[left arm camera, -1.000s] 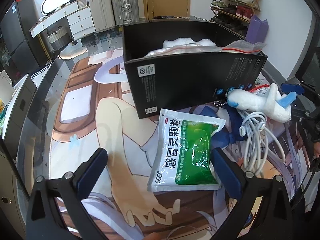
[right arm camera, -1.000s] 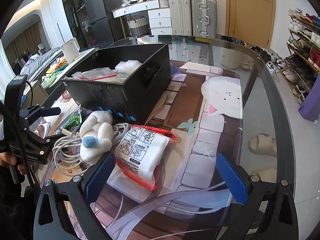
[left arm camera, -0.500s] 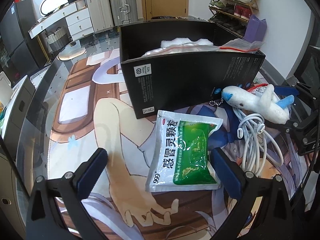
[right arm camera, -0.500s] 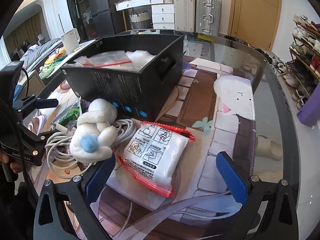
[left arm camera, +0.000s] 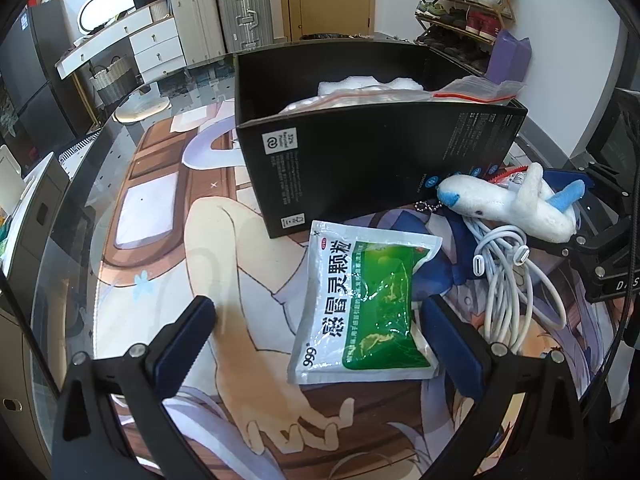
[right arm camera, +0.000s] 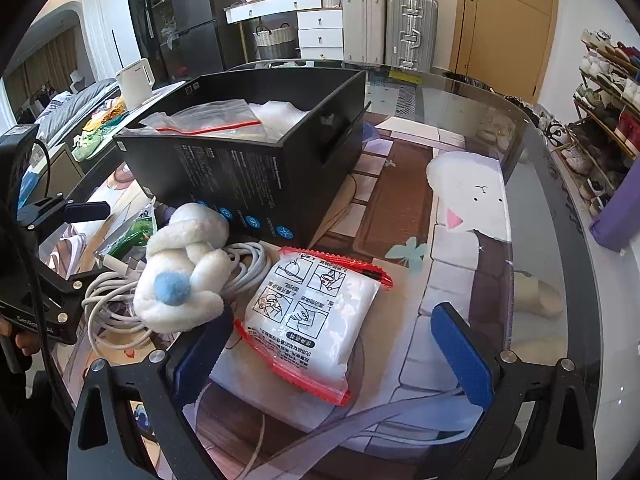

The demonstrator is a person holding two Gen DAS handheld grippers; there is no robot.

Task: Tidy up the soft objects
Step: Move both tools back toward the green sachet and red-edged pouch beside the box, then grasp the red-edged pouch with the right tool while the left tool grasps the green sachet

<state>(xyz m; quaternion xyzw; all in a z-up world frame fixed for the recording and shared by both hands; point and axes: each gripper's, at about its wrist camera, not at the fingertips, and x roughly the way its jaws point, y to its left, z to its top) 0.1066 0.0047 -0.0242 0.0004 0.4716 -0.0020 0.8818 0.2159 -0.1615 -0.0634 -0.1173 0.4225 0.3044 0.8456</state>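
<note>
Right wrist view: the right tongs (right arm camera: 332,346), unclenched and just narrowing, straddle the red-edged white pouch (right arm camera: 310,316) on the bench (right arm camera: 532,248); its long axis runs forward toward the black box (right arm camera: 256,176). The left tongs (left arm camera: 320,344), released, hang over the green sachet (left arm camera: 366,308).

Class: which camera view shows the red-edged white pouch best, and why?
The right wrist view: the red-edged white pouch lies whole and close between the open right gripper's fingers. The left wrist view shows only a sliver behind the plush toy.
</note>
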